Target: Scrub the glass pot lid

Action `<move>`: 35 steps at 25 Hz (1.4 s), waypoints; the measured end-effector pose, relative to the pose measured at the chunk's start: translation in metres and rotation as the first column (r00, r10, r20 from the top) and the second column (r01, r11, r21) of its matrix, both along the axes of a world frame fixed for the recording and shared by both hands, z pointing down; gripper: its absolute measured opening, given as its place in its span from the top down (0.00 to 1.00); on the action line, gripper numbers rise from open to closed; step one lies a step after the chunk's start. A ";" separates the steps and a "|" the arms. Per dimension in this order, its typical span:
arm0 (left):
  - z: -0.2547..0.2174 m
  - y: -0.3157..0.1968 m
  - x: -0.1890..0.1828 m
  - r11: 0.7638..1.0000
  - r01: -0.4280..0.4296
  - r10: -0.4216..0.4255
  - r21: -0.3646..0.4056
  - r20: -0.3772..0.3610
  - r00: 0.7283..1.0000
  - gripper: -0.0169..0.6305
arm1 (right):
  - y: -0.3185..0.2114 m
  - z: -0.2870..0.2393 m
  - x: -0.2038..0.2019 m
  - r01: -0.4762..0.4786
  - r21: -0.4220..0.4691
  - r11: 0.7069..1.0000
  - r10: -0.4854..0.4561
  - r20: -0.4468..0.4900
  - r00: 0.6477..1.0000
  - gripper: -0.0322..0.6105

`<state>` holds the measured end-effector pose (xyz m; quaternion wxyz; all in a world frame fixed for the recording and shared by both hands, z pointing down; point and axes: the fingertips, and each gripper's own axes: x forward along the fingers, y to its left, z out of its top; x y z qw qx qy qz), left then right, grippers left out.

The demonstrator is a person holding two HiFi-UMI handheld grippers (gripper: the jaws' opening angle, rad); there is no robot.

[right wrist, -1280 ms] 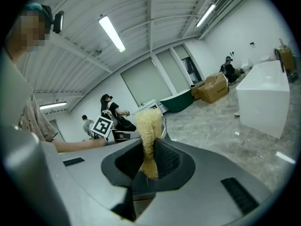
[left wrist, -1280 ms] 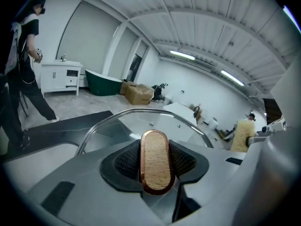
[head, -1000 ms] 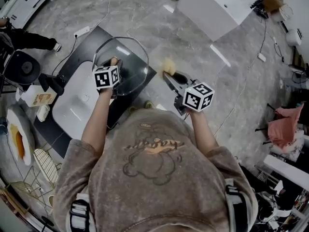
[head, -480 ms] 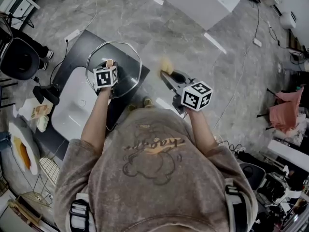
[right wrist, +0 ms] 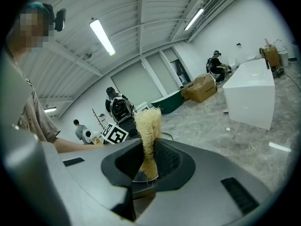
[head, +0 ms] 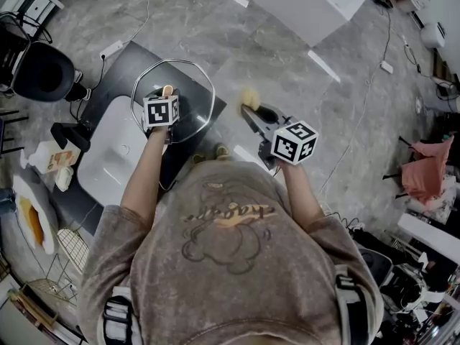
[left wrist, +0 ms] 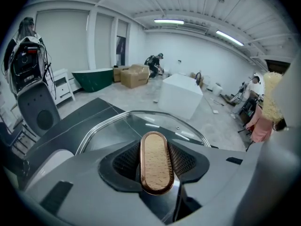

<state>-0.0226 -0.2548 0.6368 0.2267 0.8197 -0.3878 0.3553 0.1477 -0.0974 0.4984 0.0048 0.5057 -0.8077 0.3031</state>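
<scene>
The glass pot lid [head: 188, 92], clear with a metal rim, hangs over the dark counter's right end. My left gripper [head: 167, 100] is shut on its wooden handle [left wrist: 156, 163], which stands upright between the black pads; the glass [left wrist: 141, 125] spreads out beyond the jaws. To the right, apart from the lid, my right gripper [head: 253, 111] is shut on a pale straw-coloured loofah scrubber [head: 250, 97]. In the right gripper view the scrubber [right wrist: 147, 131] sticks up from between the pads. The left gripper's marker cube [right wrist: 115, 133] shows behind it.
A white sink basin [head: 108, 157] is set in the dark counter [head: 133, 57] below the left arm. A black chair [head: 43, 74] stands at the far left, a wire rack [head: 68, 246] and dishes lower left. A big white block [head: 316, 6] stands on the grey floor ahead.
The left gripper has sunk a little and rolled with the lid, whose outline now shows rounder. The right gripper and its scrubber have stayed in place.
</scene>
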 end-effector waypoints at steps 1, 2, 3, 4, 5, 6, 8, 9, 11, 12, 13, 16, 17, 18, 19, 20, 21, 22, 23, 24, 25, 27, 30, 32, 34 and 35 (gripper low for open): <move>-0.003 0.000 -0.001 1.000 -0.003 0.003 0.002 -0.014 1.000 0.69 | -0.001 0.001 -0.004 0.007 0.002 1.000 -0.007 0.000 1.000 0.86; -0.007 0.001 -0.002 1.000 -0.005 0.005 0.007 -0.030 1.000 0.69 | -0.002 0.001 -0.007 0.015 0.004 1.000 -0.015 0.002 1.000 0.86; -0.014 0.001 -0.002 1.000 -0.005 0.005 0.015 -0.045 0.999 0.69 | -0.003 0.001 -0.010 0.026 0.006 1.000 -0.026 0.003 1.000 0.86; -0.023 0.001 -0.003 1.000 0.000 0.001 0.025 -0.061 0.998 0.69 | -0.006 -0.001 -0.013 0.043 0.008 0.999 -0.043 0.004 0.999 0.86; -0.034 0.001 -0.003 0.999 0.009 -0.006 0.038 -0.077 0.997 0.69 | -0.009 -0.003 -0.015 0.061 0.011 0.998 -0.061 0.004 0.998 0.86; -0.046 0.000 -0.003 0.998 0.017 -0.012 0.052 -0.093 0.996 0.69 | -0.012 -0.006 -0.016 0.078 0.013 0.997 -0.078 0.001 0.997 0.86; -0.072 -0.002 -0.001 0.996 0.022 -0.011 0.083 -0.130 0.991 0.69 | -0.016 -0.011 -0.017 0.096 0.016 0.995 -0.096 -0.004 0.995 0.86; -0.084 -0.002 0.000 0.995 0.023 -0.008 0.099 -0.148 0.989 0.69 | -0.017 -0.014 -0.019 0.106 0.017 0.994 -0.106 -0.006 0.994 0.86; -0.106 0.000 -0.009 0.991 0.041 -0.016 0.130 -0.181 0.983 0.69 | -0.022 -0.017 -0.028 0.147 0.023 0.989 -0.146 -0.005 0.989 0.86; -0.116 0.002 -0.016 0.988 0.056 -0.028 0.144 -0.195 0.980 0.69 | -0.026 -0.018 -0.035 0.174 0.029 0.984 -0.174 -0.005 0.985 0.86; -0.124 0.005 -0.024 0.985 0.072 -0.038 0.155 -0.210 0.977 0.69 | -0.029 -0.019 -0.043 0.200 0.035 0.979 -0.200 -0.005 0.980 0.86; -0.147 0.016 -0.045 0.977 0.113 -0.064 0.180 -0.254 0.965 0.69 | -0.036 -0.021 -0.063 0.260 0.047 0.965 -0.260 -0.004 0.966 0.86; -0.154 0.020 -0.050 0.975 0.123 -0.069 0.187 -0.269 0.961 0.69 | -0.038 -0.022 -0.069 0.276 0.048 0.960 -0.276 -0.005 0.961 0.86; -0.160 0.024 -0.055 0.973 0.130 -0.071 0.193 -0.285 0.956 0.69 | -0.040 -0.022 -0.074 0.291 0.050 0.955 -0.291 -0.007 0.957 0.86; -0.165 0.028 -0.059 0.971 0.135 -0.071 0.195 -0.304 0.950 0.69 | -0.042 -0.022 -0.080 0.304 0.051 0.951 -0.304 -0.011 0.953 0.86; -0.170 0.032 -0.064 0.970 0.141 -0.071 0.196 -0.328 0.942 0.69 | -0.044 -0.021 -0.087 0.315 0.053 0.947 -0.315 -0.018 0.949 0.86; -0.175 0.036 -0.068 0.969 0.148 -0.071 0.197 -0.352 0.933 0.69 | -0.046 -0.021 -0.092 0.324 0.055 0.944 -0.323 -0.027 0.946 0.86; -0.180 0.040 -0.073 0.967 0.158 -0.072 0.202 -0.376 0.924 0.69 | -0.048 -0.020 -0.098 0.331 0.057 0.942 -0.330 -0.036 0.943 0.86; -0.186 0.045 -0.078 0.963 0.170 -0.073 0.211 -0.400 0.914 0.69 | -0.049 -0.020 -0.103 0.337 0.061 0.940 -0.334 -0.044 0.941 0.86; -0.192 0.051 -0.084 0.957 0.186 -0.076 0.224 -0.425 0.902 0.69 | -0.051 -0.021 -0.108 0.341 0.066 0.938 -0.338 -0.052 0.940 0.86; -0.198 0.056 -0.091 0.949 0.207 -0.081 0.239 -0.449 0.890 0.69 | -0.053 -0.023 -0.112 0.343 0.072 0.936 -0.340 -0.061 0.939 0.86; -0.207 0.064 -0.103 0.928 0.254 -0.097 0.271 -0.483 0.870 0.69 | -0.058 -0.027 -0.119 0.344 0.087 0.935 -0.336 -0.090 0.937 0.86; -0.208 0.072 -0.117 0.896 0.317 -0.131 0.311 -0.497 0.858 0.71 | -0.064 -0.032 -0.124 0.320 0.116 0.940 -0.306 -0.121 0.944 0.86; -0.201 0.077 -0.122 0.890 0.334 -0.151 0.310 -0.490 0.858 0.84 | -0.068 -0.034 -0.124 0.286 0.138 0.948 -0.271 -0.121 0.955 0.86; -0.193 0.082 -0.123 0.891 0.345 -0.162 0.294 -0.503 0.849 0.90 | -0.069 -0.034 -0.124 0.257 0.155 0.954 -0.240 -0.117 0.964 0.86; -0.191 0.083 -0.123 0.891 0.348 -0.163 0.293 -0.509 0.845 0.93 | -0.070 -0.033 -0.124 0.247 0.163 0.955 -0.230 -0.115 0.966 0.86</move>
